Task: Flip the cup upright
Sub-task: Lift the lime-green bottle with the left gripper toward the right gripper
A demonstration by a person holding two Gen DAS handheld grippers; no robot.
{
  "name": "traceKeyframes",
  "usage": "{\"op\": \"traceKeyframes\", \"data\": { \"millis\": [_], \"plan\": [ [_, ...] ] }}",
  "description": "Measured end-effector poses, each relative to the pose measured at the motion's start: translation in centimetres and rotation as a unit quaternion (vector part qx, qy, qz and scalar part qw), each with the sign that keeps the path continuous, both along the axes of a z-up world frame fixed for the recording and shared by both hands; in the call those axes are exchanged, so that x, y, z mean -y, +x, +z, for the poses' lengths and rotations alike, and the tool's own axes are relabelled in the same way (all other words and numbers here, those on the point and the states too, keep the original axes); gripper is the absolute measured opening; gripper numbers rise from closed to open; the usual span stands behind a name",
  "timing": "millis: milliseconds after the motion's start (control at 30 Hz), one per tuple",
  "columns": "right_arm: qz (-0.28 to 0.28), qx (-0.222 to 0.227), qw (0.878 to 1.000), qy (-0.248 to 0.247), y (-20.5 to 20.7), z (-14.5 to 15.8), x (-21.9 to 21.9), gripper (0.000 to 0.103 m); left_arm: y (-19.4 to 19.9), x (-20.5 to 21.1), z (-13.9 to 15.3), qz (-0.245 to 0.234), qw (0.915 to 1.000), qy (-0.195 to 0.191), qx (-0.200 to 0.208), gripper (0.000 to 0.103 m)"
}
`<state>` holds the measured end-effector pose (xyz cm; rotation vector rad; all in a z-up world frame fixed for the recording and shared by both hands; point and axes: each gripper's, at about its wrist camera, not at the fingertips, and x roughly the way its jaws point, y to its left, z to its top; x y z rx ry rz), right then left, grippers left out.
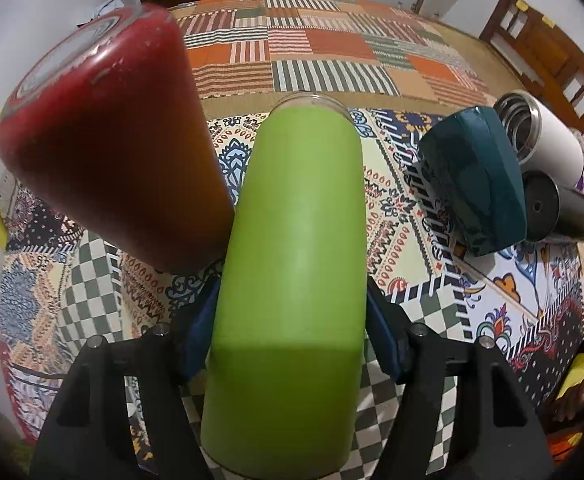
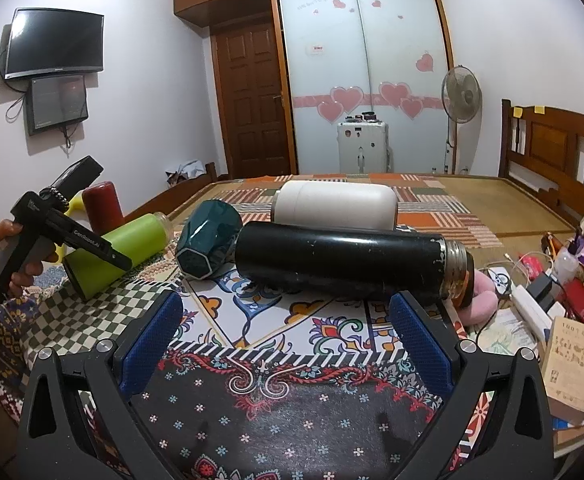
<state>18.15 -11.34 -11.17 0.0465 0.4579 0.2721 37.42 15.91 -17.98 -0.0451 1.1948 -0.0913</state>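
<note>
Left gripper: its jaws are being pressed against both sides of the green cup, low on the body.
Green cup: it is being held tilted over the patterned cloth, left of the teal cup, its clear rim far, beside the upright red cup.
Step in hand: the base is likely being swung down; the tilt is best being finished slowly, clear of the red cup.
Right gripper: its jaws are being kept spread and empty, near the lying black flask.

The left gripper clamps the tilted green cup; a red cup stands touching its left side.
</note>
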Motion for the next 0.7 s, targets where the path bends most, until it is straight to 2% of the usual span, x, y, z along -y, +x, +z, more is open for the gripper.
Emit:
{"op": "traceKeyframes", "data": {
  "millis": [267, 500, 700],
  "plan": [
    [-0.009, -0.005, 1.000, 0.002, 0.0, -0.2, 0.6, 0.103, -1.5, 0.5, 0.3, 0.006, 0.9995, 0.022, 0.024, 0.067],
    [-0.011, -0.006, 1.000, 0.001, -0.1, -0.2, 0.7, 0.103, -3.5, 0.8, 0.4, 0.001, 0.9989, 0.021, 0.041, 0.066],
    [-0.010, -0.002, 1.000, 0.001, -0.6, 0.2, 0.9, 0.103, -5.1, 1.4, 1.2, 0.001, 0.9968, 0.029, 0.075, 0.066]
  ]
}}
